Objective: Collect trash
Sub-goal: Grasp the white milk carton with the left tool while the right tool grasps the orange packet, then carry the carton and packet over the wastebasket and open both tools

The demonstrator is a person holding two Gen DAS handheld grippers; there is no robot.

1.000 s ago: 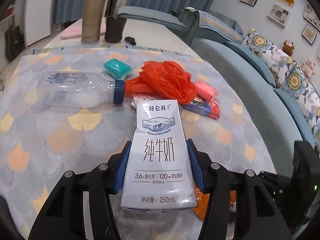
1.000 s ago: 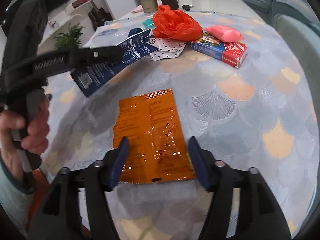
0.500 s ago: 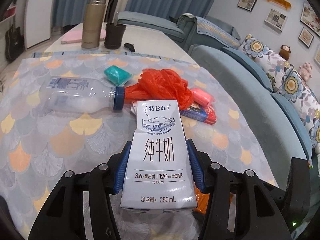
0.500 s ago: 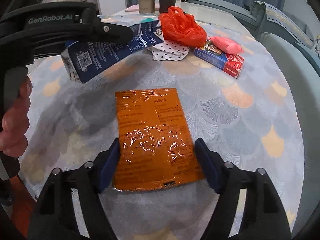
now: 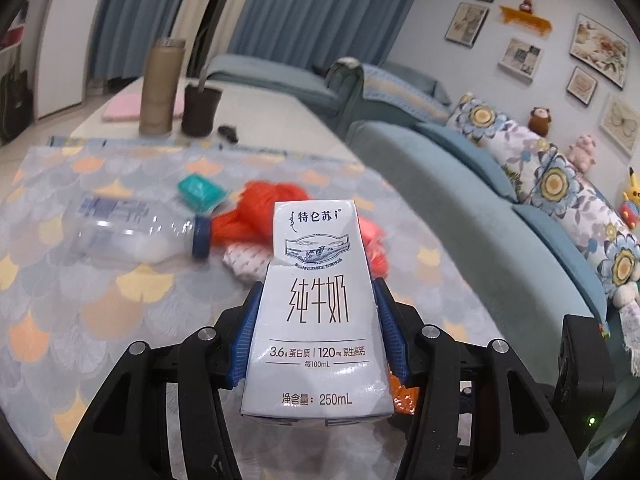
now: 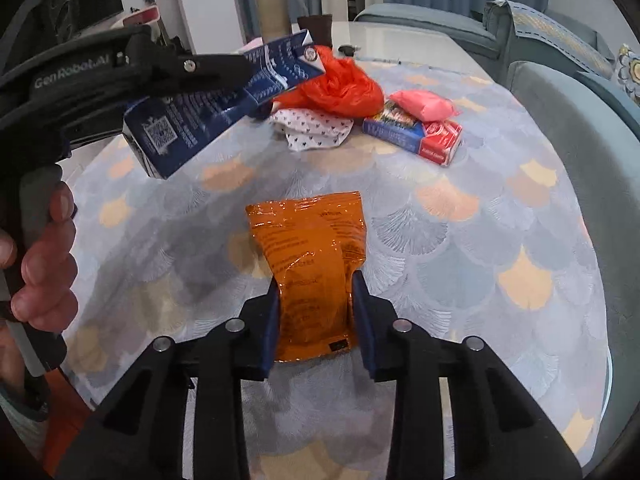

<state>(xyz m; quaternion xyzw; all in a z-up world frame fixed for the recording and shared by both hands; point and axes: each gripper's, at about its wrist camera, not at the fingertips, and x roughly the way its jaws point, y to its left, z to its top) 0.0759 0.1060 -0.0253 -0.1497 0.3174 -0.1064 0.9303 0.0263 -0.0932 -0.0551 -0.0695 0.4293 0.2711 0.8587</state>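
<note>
My left gripper [image 5: 316,312] is shut on a white and blue 250 mL milk carton [image 5: 316,320] and holds it above the table; the carton also shows in the right wrist view [image 6: 224,100]. My right gripper [image 6: 316,300] is shut on an orange foil wrapper [image 6: 312,264], which buckles between the fingers just above the tablecloth. Farther back lie an orange plastic bag [image 6: 340,84], a crumpled dotted paper [image 6: 312,128], a pink packet [image 6: 424,104], a blue and red box [image 6: 416,136], an empty plastic bottle [image 5: 136,232] and a teal packet [image 5: 200,190].
The table has a patterned cloth [image 6: 480,240]. At its far end stand a tall tan flask [image 5: 162,88], a dark cup [image 5: 200,110] and a pink pad [image 5: 122,106]. A blue sofa [image 5: 480,200] runs along the right side.
My right gripper has closed on the orange wrapper, which now bends and lifts. My left gripper has raised the milk carton higher above the table.
</note>
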